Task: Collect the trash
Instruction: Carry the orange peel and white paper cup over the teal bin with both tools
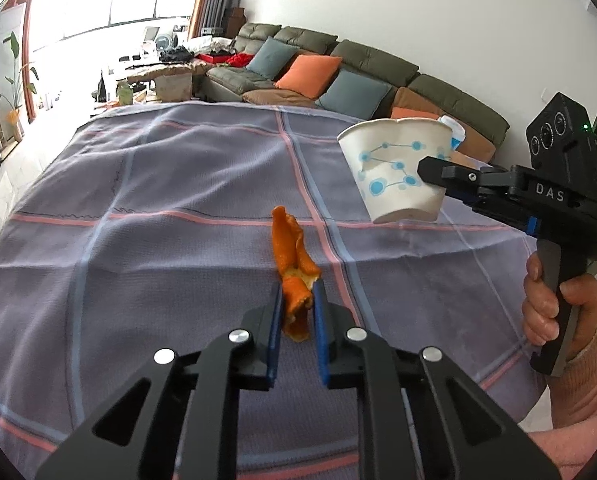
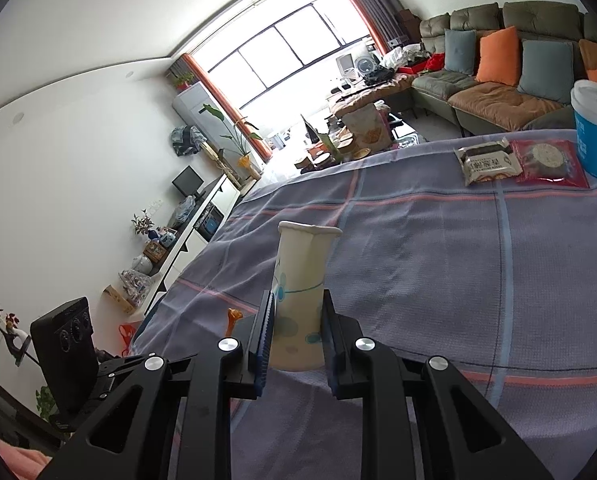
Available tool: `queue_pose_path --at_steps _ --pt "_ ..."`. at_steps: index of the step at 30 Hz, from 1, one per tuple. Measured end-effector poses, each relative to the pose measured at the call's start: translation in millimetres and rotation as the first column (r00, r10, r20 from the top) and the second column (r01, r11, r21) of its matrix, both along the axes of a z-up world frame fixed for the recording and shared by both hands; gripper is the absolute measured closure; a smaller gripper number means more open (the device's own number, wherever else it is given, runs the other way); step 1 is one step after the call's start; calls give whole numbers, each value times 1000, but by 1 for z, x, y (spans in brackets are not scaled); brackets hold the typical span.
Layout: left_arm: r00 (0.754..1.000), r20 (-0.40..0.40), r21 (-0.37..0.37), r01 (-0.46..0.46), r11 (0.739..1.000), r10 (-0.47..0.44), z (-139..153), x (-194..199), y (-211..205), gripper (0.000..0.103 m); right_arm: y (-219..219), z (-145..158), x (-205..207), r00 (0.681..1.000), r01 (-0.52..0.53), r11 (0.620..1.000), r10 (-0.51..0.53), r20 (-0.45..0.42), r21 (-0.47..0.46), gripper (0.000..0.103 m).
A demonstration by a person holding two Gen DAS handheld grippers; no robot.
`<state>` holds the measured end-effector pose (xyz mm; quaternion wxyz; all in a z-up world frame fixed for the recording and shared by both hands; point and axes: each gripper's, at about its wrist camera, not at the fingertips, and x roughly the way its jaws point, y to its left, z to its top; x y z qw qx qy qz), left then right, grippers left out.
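Note:
A strip of orange peel (image 1: pixel 288 244) stands up from the checked tablecloth (image 1: pixel 138 200). My left gripper (image 1: pixel 296 289) is shut on its lower end, blue pads pressing both sides. A white paper cup with blue dots (image 1: pixel 394 168) hangs above the cloth to the right, squashed flat between the pads of my right gripper (image 1: pixel 428 178), which a hand (image 1: pixel 546 312) holds by its grip. In the right wrist view the cup (image 2: pixel 302 264) stands upright in the right gripper (image 2: pixel 297 300), and the peel's tip (image 2: pixel 233 317) shows low on the left, just left of the left finger.
At the cloth's far right edge stand a blue cup with a white lid (image 2: pixel 594 128), a white snack packet (image 2: pixel 486 162) and a red one (image 2: pixel 550 160). A green sofa with cushions (image 1: pixel 338 68) lies beyond the table.

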<state>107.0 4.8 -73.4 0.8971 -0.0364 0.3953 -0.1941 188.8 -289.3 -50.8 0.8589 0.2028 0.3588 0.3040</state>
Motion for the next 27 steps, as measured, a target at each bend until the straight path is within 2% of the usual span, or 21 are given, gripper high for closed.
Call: queue_pose_path --at_steps 9,27 --pt "998 18 -1 -53 999 53 9 -14 19 88 21 8 -7 998 -51 999 51 43 -6 81" --pt "984 55 -11 -168 986 169 27 -40 64 88 74 11 -13 982 -179 984 178 57 6 81"
